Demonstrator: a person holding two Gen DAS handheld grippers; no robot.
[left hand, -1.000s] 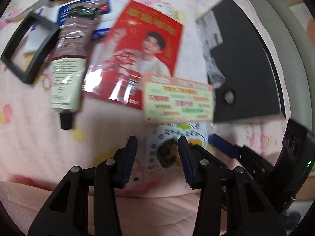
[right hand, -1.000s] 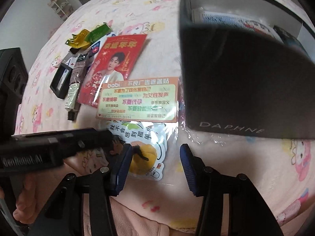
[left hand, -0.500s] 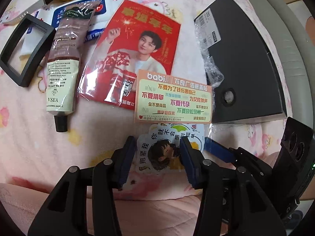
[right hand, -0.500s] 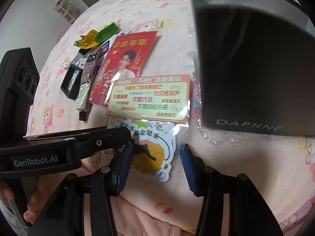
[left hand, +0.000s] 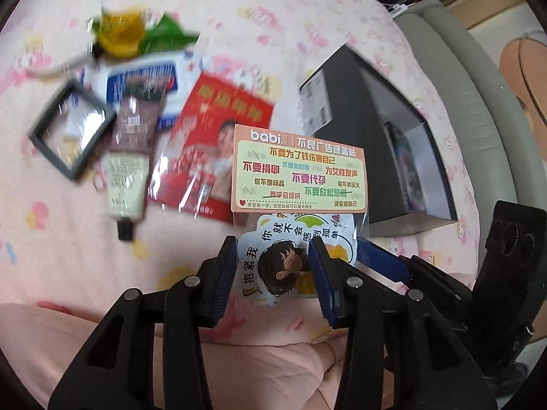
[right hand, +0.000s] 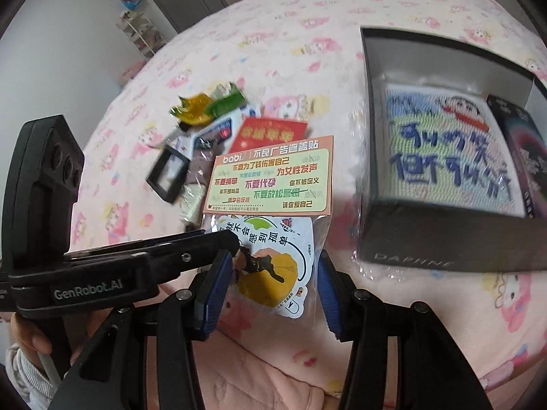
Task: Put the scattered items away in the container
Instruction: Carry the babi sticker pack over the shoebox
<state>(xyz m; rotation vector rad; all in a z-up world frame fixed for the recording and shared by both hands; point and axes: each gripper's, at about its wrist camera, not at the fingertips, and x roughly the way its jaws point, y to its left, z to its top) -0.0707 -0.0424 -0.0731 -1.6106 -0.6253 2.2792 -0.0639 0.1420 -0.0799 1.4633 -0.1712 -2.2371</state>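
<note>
Here, a light, floppy, slippery sticker pack (left hand: 297, 184) is seen lifted near the black box (right hand: 444, 157), best pinched at its bag end, between the spread left gripper (left hand: 273, 270) and spread right gripper (right hand: 273, 273).

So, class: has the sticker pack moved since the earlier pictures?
Yes. The sticker pack has lifted off the bedspread; its card now hides more of the red card behind it.

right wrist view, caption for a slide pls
Sticker pack lifted near the open black box, both tools around it.
</note>
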